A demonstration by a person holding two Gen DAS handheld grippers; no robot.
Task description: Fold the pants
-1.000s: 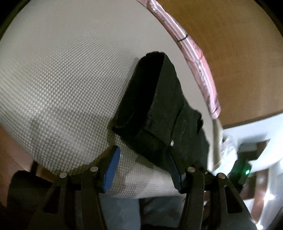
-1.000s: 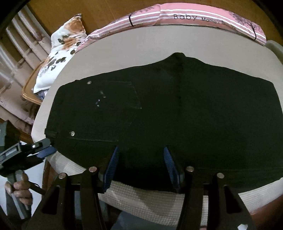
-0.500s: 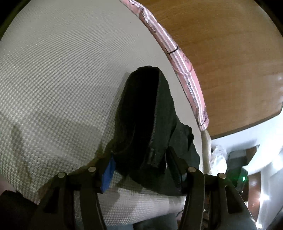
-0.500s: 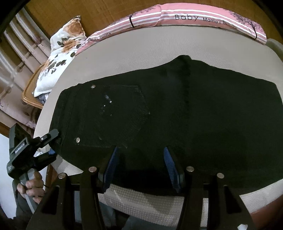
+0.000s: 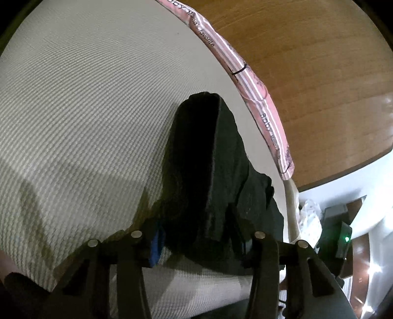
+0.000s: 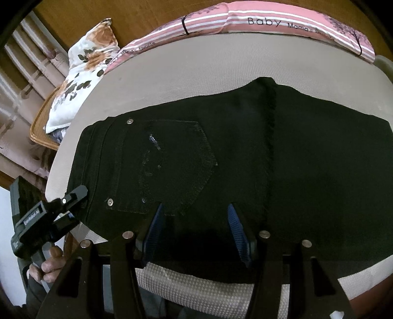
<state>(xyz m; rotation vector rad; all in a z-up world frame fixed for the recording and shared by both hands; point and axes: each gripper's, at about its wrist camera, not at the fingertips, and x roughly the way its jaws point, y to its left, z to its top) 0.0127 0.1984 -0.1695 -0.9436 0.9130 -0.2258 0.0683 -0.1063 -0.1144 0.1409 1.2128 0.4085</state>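
Black pants [image 6: 221, 157] lie flat across a white textured mattress [image 6: 196, 63], waistband at the left, legs running off right. Back pocket faces up with stitched outline, faint glitter marks and two metal rivets; a raised seam runs down the middle. Fabric is dark denim-like, mostly smooth.

The left gripper [image 5: 196, 235] is at the near-left waistband corner; from its own camera the pants bunch up between its jaws in a tall fold. Its jaws have just been closing on that fold, the cloth hiding most of both pads, so I cannot tell if they are pressing yet. In the right wrist view that same gripper shows at the far left, a hand [image 6: 50, 266] on its handle.

The right gripper [image 6: 196, 228] hangs over the near edge of the pants, jaws apart, blue pads above the cloth with nothing pinched.

Around: a pink striped bolster [image 6: 270, 22] printed "Baby" along the far edge, a floral pillow [image 6: 86, 73] at far left, a wooden headboard [image 5: 307, 61] behind.
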